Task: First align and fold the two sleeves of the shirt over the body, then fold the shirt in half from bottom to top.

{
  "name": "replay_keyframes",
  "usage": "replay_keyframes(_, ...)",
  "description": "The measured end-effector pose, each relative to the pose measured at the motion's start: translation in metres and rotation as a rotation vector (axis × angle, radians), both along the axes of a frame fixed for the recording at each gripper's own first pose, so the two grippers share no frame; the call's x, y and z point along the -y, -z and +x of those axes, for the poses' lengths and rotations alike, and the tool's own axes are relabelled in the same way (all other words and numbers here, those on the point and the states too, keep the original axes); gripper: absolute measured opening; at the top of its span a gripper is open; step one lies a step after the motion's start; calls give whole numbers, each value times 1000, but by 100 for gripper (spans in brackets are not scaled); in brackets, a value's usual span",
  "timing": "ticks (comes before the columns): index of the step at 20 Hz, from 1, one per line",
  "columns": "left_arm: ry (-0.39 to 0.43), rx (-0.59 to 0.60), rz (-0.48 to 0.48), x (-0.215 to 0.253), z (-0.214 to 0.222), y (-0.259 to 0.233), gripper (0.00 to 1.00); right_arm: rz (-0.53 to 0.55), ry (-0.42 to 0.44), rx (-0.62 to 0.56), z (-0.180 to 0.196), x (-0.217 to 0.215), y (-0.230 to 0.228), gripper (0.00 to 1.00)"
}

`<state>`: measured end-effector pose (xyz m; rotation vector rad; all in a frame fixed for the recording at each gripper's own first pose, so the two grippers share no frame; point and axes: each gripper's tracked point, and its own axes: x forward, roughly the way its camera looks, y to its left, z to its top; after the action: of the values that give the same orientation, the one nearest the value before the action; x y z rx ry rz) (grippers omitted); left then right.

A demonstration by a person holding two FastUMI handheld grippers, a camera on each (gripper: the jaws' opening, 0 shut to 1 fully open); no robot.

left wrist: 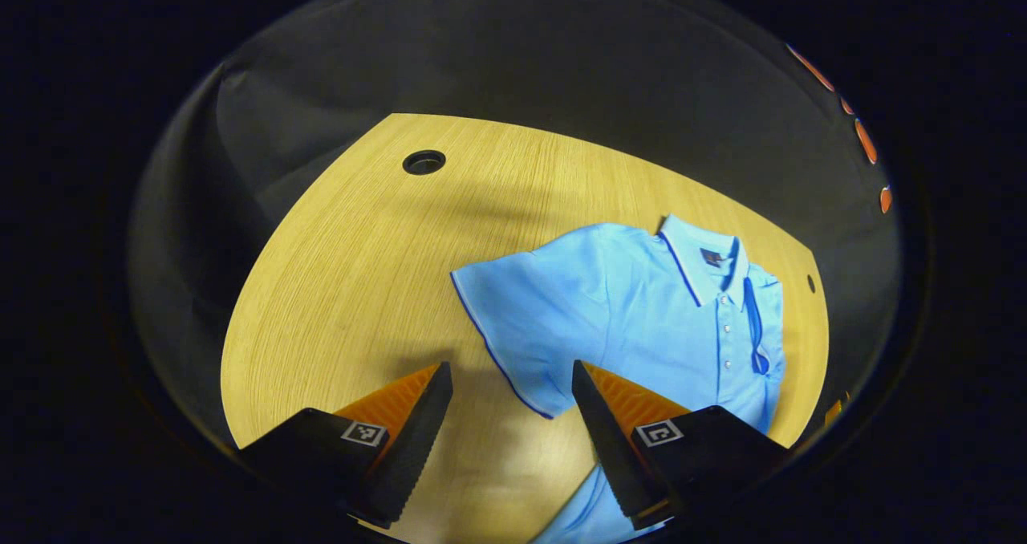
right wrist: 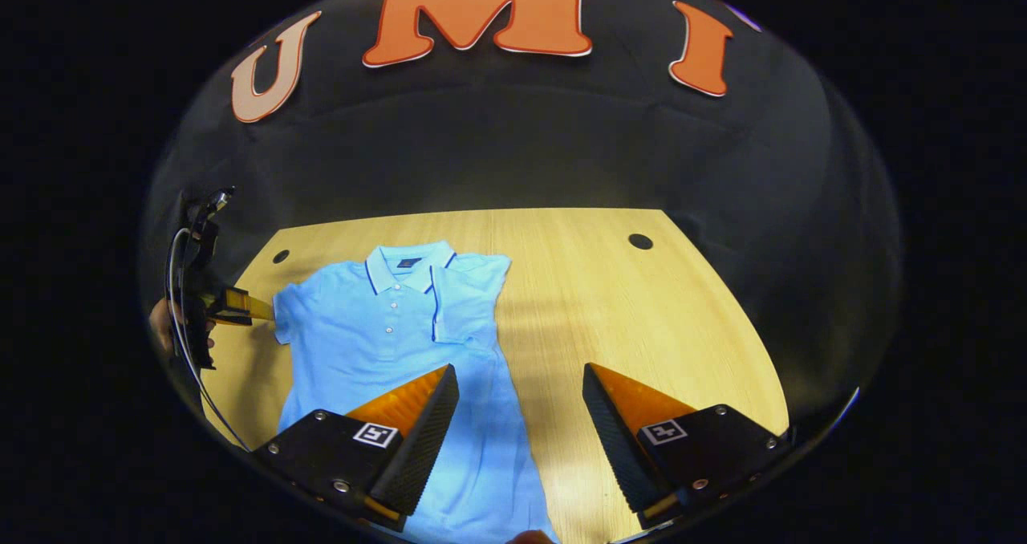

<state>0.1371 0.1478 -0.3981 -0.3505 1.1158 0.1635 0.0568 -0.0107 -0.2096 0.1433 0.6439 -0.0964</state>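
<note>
A light blue polo shirt [left wrist: 642, 311] lies face up on the wooden table [left wrist: 353, 271], collar away from me. In the left gripper view its spread sleeve [left wrist: 513, 311] reaches toward my left gripper [left wrist: 512, 383], which is open, with the sleeve hem lying just ahead between the fingers. In the right gripper view the shirt [right wrist: 361, 343] has its other sleeve [right wrist: 461, 303] folded over the body. My right gripper [right wrist: 521, 383] hangs open over the shirt's lower right edge, holding nothing. The left gripper [right wrist: 237, 307], held by a hand [right wrist: 164, 327], is at the spread sleeve's tip.
The table has a round cable hole [left wrist: 424, 162] at the far left and a small one [left wrist: 810, 283] beyond the shirt. Bare wood [right wrist: 642, 319] lies right of the shirt, with another hole [right wrist: 640, 241]. The booth's black cloth wall [right wrist: 513, 143] stands behind.
</note>
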Motion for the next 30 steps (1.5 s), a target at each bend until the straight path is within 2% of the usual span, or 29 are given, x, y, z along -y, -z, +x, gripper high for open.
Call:
replay_keyframes(2,5,-26,16,-2,7,11,99,1,27,-14,-18,2,2,94)
replay_keyframes(6,7,-92,50,-3,7,31,91,2,77,-35,-42,10,4,95)
replay_keyframes(7,3,-117,73,-4,6,36,83,1,89,-38,-47,13,4,95)
replay_keyframes(10,5,-87,80,5,17,35,64,5,115,-44,-59,20,5,95)
replay_keyframes(13,5,-60,79,8,23,31,17,21,138,-46,-69,23,7,95)
replay_keyframes(16,30,-24,30,18,28,24,11,42,161,-44,-77,27,8,95)
replay_keyframes(18,77,22,47,23,32,19,11,55,174,-57,-85,29,13,95)
replay_keyframes(19,103,47,50,31,35,12,7,51,181,-64,-89,32,15,95)
replay_keyframes(22,183,140,41,51,49,-17,7,59,187,-74,-97,32,18,95)
replay_keyframes(23,209,170,46,56,54,-26,7,64,191,-75,-99,32,18,91)
replay_keyframes(24,233,195,48,64,59,-34,7,70,195,-73,-101,32,17,96)
replay_keyframes(30,399,251,35,124,70,-53,7,85,215,-68,-112,33,15,96)
